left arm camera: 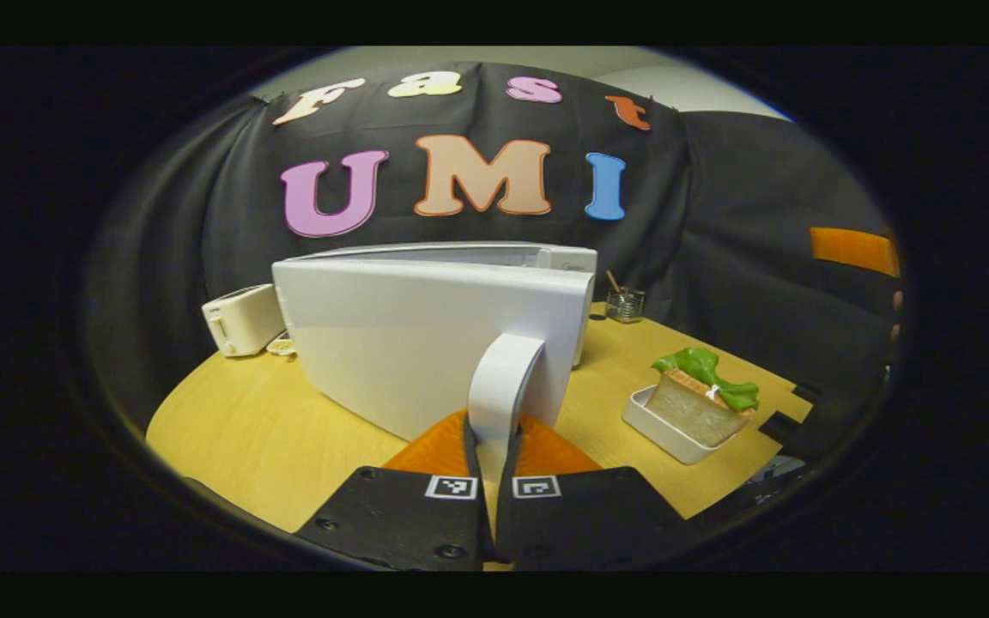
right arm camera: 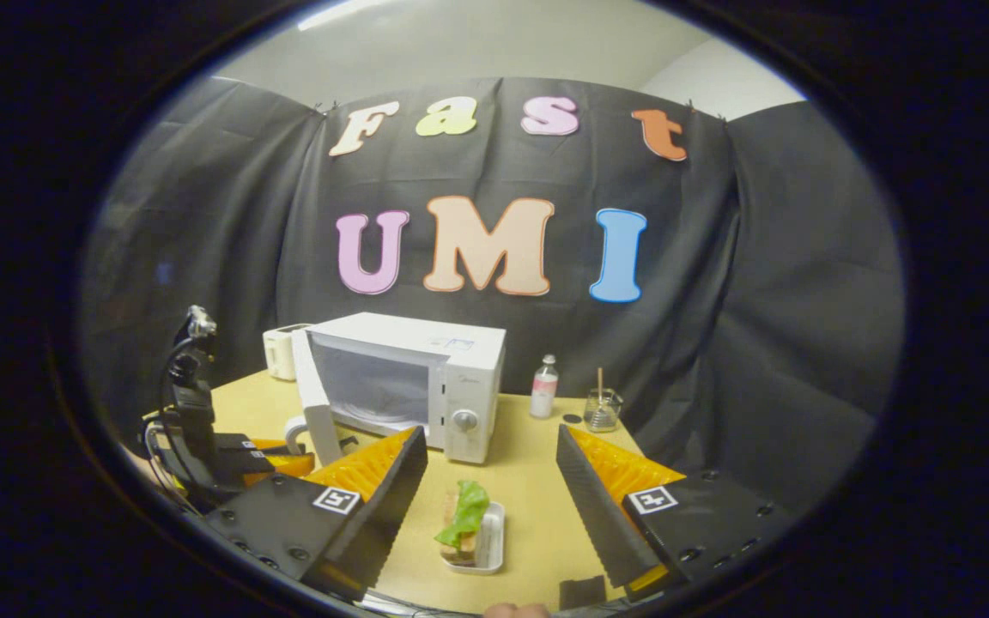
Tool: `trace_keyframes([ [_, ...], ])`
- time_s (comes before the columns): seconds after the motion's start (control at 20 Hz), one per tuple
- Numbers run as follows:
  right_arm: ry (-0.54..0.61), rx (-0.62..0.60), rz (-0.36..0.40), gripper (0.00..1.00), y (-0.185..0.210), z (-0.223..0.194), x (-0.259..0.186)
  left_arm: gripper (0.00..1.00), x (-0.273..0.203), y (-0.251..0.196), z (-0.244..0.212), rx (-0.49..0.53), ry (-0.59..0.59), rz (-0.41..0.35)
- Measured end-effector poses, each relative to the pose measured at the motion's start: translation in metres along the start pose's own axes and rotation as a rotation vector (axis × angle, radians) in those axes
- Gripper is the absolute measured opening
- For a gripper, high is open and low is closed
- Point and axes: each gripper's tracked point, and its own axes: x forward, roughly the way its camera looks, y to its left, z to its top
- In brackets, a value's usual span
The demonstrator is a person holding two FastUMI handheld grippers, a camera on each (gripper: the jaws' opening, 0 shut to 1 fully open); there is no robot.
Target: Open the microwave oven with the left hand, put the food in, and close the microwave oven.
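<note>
Left gripper (left arm camera: 488, 481) clamps door handle (left arm camera: 501, 382) (vertical), microwave (right arm camera: 426, 378) ajar.

Your left gripper view sits close against the open microwave door (left arm camera: 426, 343), looking toward the back wall; your right gripper view looks from farther back over the table (right arm camera: 529, 481); both share microwave (right arm camera: 426, 378), sandwich tray (right arm camera: 473, 536) and table.

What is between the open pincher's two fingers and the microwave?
In the right gripper view, the sandwich in its white tray lies ahead of the right gripper, then bare yellow table up to the microwave.
</note>
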Motion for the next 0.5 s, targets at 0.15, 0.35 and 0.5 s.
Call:
trace_keyframes([
  [0.15, 0.039, 0.04, 0.011, 0.96, 0.011, -0.017, 0.009, 0.01, -0.02, 0.02, -0.008, -0.019, 0.004, 0.037],
  [0.35, 0.132, 0.063, 0.009, 0.97, 0.02, -0.062, 0.018, 0.01, -0.041, 0.049, -0.014, -0.015, 0.011, 0.096],
  [0.5, 0.21, 0.045, -0.005, 0.96, 0.021, -0.102, 0.025, 0.01, -0.057, 0.072, -0.02, -0.031, 0.023, 0.147],
])
